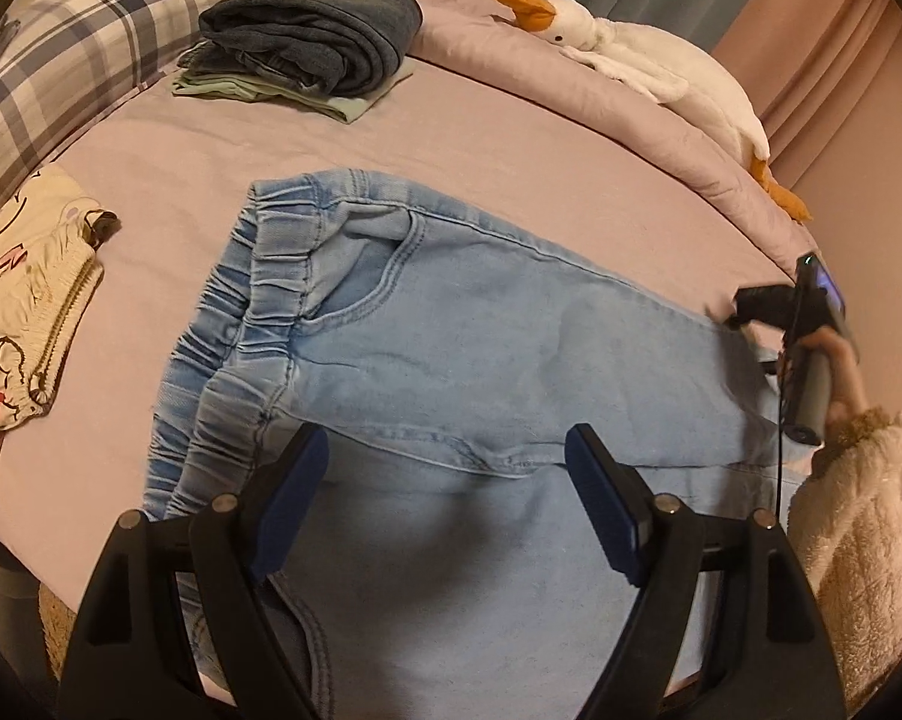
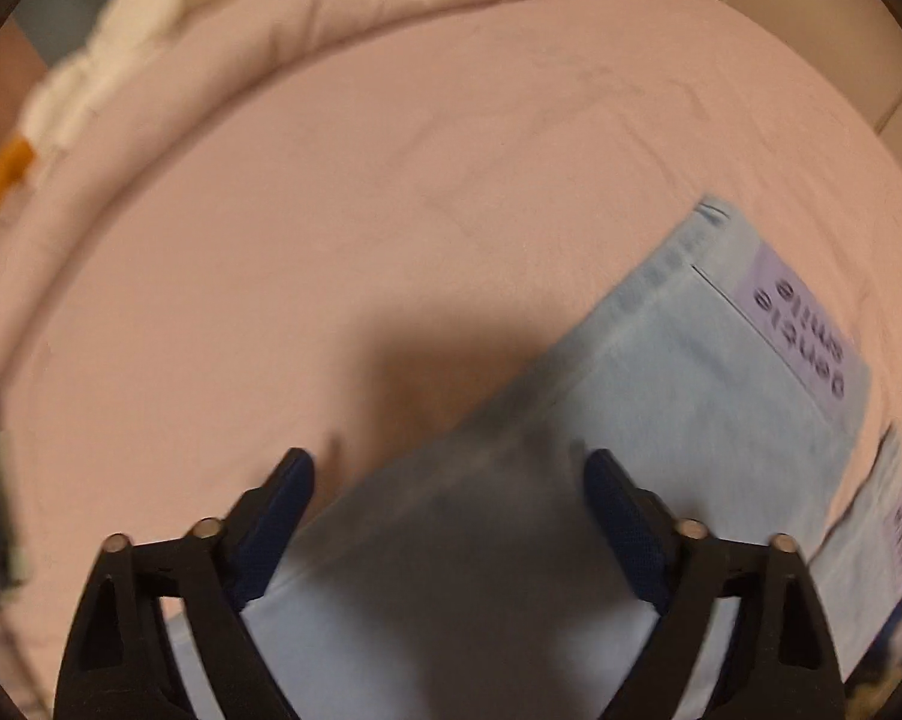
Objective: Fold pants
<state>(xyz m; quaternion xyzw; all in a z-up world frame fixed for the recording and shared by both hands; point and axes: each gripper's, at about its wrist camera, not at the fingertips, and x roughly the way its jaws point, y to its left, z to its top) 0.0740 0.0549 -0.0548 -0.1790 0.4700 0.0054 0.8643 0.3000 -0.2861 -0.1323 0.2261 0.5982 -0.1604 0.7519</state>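
Observation:
Light blue jeans (image 1: 463,360) lie flat on the pink bed, folded lengthwise, elastic waistband (image 1: 241,324) to the left, legs running right. My left gripper (image 1: 448,450) is open and empty, hovering over the hip and crotch seam. My right gripper (image 1: 745,315) shows at the right edge of the left wrist view, over the legs. In the right wrist view the right gripper (image 2: 448,468) is open and empty above the leg ends (image 2: 721,372), which carry a lilac label (image 2: 805,330) reading "gentle smile". This view is blurred.
A stack of folded dark jeans on a green garment (image 1: 307,42) sits at the back. A plaid pillow (image 1: 61,48) and a cream printed garment (image 1: 19,312) lie at the left. A white goose plush (image 1: 649,66) lies on the rolled duvet (image 2: 343,18) at the bed's far edge.

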